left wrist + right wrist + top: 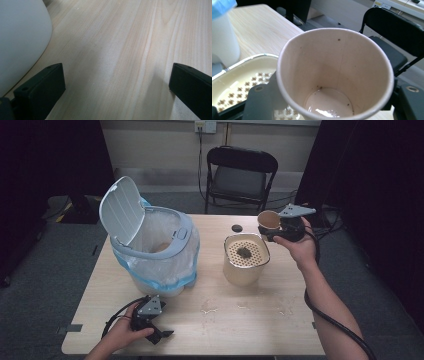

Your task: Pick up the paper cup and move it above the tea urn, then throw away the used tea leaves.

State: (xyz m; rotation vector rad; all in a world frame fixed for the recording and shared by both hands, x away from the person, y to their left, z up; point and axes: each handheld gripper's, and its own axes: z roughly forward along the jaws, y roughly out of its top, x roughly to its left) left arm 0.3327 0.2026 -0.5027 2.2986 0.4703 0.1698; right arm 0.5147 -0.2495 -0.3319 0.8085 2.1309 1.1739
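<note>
We are clamping the right gripper (278,226) on the light, crushable paper cup (268,220) mid-wall above the strainer pot (245,258), while the left gripper (156,329) is resting with jaws apart.

The room was dim at its dark edges, while soft overhead light fell on the pale table (240,320). Close-up views were slightly soft, with a glint of glare inside the paper cup (322,111).

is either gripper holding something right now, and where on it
The right gripper holds the paper cup by its side wall, fingers on opposite sides. The left gripper is open over the table, holding nothing.
</note>
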